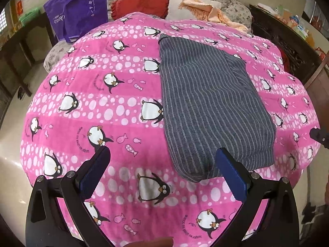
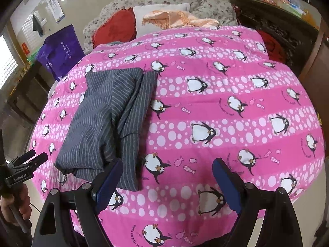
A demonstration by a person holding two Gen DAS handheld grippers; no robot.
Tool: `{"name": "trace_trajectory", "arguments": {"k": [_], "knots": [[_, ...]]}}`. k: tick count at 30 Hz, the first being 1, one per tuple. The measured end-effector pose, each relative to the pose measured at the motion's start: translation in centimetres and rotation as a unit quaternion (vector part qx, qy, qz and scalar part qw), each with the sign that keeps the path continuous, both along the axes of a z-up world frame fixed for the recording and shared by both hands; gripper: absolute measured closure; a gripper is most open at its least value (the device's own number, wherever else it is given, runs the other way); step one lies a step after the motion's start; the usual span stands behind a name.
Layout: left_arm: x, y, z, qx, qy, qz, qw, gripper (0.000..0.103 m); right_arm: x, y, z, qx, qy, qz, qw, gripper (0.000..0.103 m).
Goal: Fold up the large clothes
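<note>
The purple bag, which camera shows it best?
The left wrist view: the purple bag sits large at the top left there, its handles and white lettering visible. In the right wrist view the bag is smaller, further off at the left, its lower edge hidden behind the pink blanket.

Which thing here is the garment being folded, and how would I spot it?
Find the bed under the pink penguin blanket. On it lies the folded garment, a long dark grey bundle with thin pale stripes. It is the only plain, dark item on that bright cover.
</note>
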State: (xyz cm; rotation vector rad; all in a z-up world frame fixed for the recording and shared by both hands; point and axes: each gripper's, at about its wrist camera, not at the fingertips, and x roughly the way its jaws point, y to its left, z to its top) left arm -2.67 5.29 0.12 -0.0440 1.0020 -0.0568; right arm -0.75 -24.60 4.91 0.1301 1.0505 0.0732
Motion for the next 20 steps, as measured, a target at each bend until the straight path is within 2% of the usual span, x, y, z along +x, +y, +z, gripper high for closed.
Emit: {"name": "trace_trajectory", "arguments": {"k": [6, 15, 20], "knots": [[0.2, -0.4, -0.3, 0.016, -0.011, 0.0, 0.9998, 0.0, 0.3, 1.1, -0.7, 0.0, 0.007, 0.012, 1.0, 0.016], [0.7, -0.1, -0.8, 0.011, -0.009, 0.002, 0.9999, 0.0, 0.9, 2.0, -0.7, -0.002, 0.01, 0.018, 1.0, 0.016], [0.5, 0.0, -0.4, 0.015, -0.026, 0.001, 0.9995, 0.0, 1.0, 2.5, -0.4, -0.005, 0.008, 0.022, 1.0, 0.016]]}}
